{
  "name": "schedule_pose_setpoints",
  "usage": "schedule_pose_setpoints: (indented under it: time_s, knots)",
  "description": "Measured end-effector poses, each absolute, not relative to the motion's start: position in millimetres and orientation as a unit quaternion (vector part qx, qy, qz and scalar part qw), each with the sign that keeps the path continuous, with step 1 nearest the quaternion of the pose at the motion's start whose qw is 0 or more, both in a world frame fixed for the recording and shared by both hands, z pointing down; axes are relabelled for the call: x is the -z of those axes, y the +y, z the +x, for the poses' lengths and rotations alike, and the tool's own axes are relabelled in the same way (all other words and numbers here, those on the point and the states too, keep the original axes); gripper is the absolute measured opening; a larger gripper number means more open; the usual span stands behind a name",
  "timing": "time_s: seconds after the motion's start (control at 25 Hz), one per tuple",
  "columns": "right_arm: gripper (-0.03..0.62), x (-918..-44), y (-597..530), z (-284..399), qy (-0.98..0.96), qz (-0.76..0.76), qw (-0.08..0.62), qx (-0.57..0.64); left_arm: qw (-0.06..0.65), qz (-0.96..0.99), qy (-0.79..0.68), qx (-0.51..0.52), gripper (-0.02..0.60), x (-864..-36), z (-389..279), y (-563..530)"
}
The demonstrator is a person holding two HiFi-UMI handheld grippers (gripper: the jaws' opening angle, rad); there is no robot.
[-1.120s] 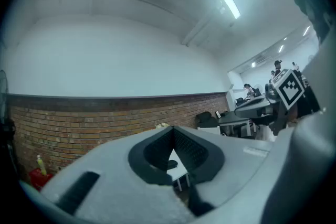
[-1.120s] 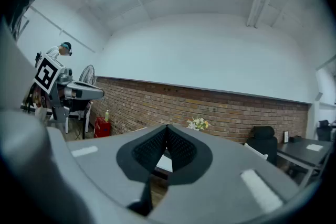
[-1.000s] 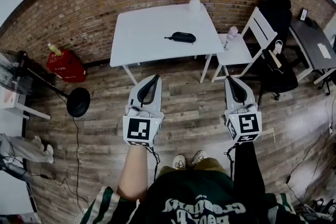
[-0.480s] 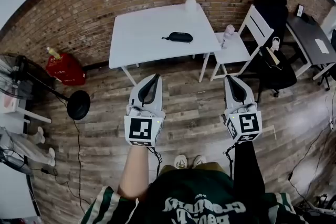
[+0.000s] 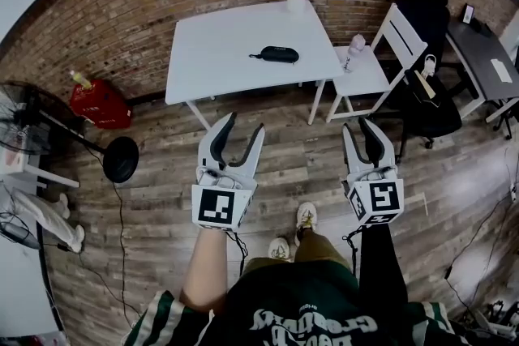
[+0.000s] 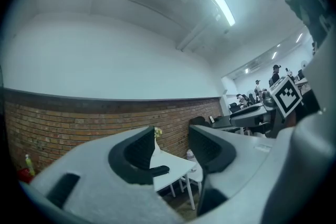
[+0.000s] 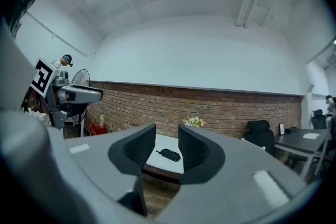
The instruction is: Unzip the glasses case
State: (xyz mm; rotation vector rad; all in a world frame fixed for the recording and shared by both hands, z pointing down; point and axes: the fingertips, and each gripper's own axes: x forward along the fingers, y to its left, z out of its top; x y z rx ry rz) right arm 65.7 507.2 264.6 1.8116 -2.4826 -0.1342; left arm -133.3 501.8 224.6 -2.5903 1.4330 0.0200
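The black glasses case (image 5: 277,54) is laid on the white table (image 5: 212,36), well apart from the grippers. The left gripper (image 5: 246,126) and the right gripper (image 5: 359,128) have just been opened, and nothing is held between the jaws.

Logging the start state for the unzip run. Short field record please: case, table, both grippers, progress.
case: black, looks closed, lies on the table, untouched
table: white, ahead of the person; vase of flowers at its far edge
left gripper: jaws have just been opening, wide apart, nothing held
right gripper: jaws have just been opening, partly apart, nothing held
position: both grippers over the floor, well short of the table
progress: not started
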Motion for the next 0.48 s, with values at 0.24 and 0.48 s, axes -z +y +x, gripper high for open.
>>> schedule_pose_setpoints:
  time_s: [0.24, 0.48]
  knots:
    - [0.150, -274, 458, 83, -0.811, 0.584, 0.028, 0.037, 0.083, -0.875, 0.478, 0.007, 0.199, -239, -114, 456]
    - [0.152, -274, 380, 105, -0.824, 0.566, 0.016, 0.038, 0.090, -0.869, 0.486, 0.013, 0.199, -236, -85, 387]
